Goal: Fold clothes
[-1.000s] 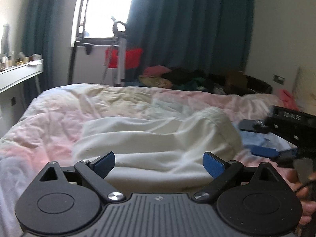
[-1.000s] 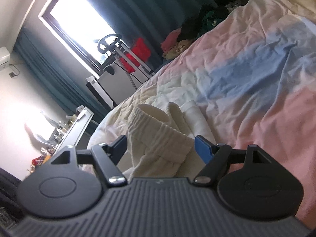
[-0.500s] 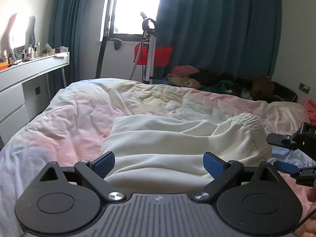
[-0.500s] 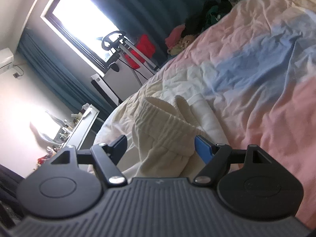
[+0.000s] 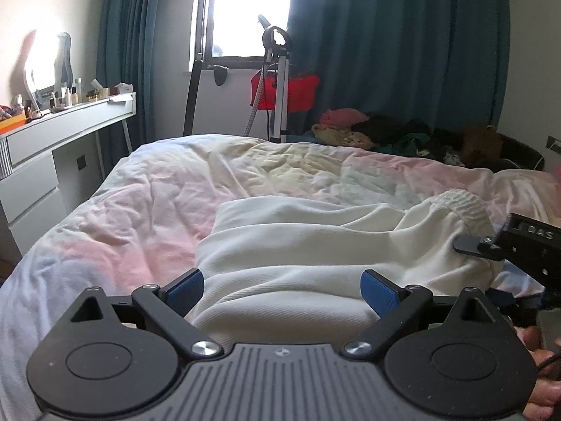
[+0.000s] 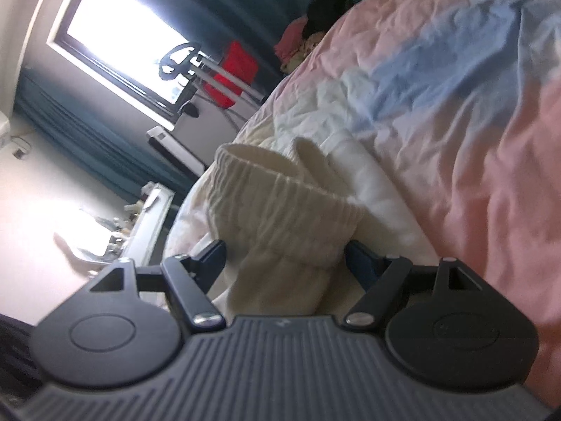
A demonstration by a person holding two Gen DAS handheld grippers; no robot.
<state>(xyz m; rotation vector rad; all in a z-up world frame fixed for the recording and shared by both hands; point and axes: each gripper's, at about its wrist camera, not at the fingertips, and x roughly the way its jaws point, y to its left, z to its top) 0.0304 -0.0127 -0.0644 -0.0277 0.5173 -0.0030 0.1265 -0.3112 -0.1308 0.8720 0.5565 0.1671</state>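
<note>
Since a moment ago, we are swinging the left claw (image 5: 282,289) further toward the window (image 5: 250,10), so more of the desk (image 5: 70,133) is showing on the left, and the right claw (image 6: 284,256) is sitting closer in on the waistband (image 6: 277,189) than before.

We are holding the left claw wide open, its blue pads (image 5: 186,289) standing well apart with nothing between them; it is hovering just over the near edge of the sweatpants (image 5: 315,245). The cream sweatpants are lying bunched on the bed (image 5: 140,210), across its pink, yellow and blue cover, with the elastic waistband (image 5: 463,203) humped up at the right end. The right claw (image 5: 491,245) is showing at the right edge of the left view, touching the cloth just below that waistband.

In the right view we are keeping the right claw open too, its pads (image 6: 361,263) standing either side of the gathered waistband, and the cloth is filling the gap between them. We cannot tell whether the pads are pressing on it.

Beyond the bed, a pile of clothes (image 5: 385,133) is lying below the dark curtain (image 5: 403,52), and a stand with something red (image 5: 284,93) on it is standing by the window.
</note>
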